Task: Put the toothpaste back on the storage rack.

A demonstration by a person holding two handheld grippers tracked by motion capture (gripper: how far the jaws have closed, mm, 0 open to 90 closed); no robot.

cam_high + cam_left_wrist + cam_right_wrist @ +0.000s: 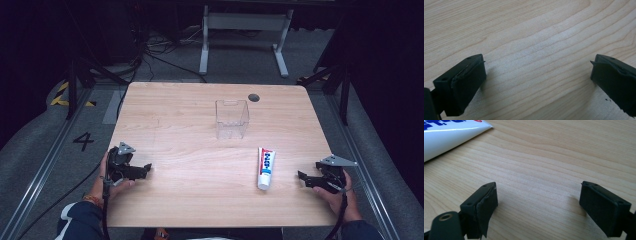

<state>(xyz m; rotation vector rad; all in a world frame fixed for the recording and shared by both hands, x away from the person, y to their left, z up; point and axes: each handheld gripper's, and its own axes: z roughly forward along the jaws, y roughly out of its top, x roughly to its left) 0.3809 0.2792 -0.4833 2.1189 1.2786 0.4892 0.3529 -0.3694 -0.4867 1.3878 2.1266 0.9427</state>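
Toothpaste tube (266, 167) looks light and squishy, lying just beside the wide-open, empty right hand-held gripper (303, 179), so grab its middle.

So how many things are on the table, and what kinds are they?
Tube: 1
Clear box: 1
Grippers, left and right, both open: 2
Total: 4
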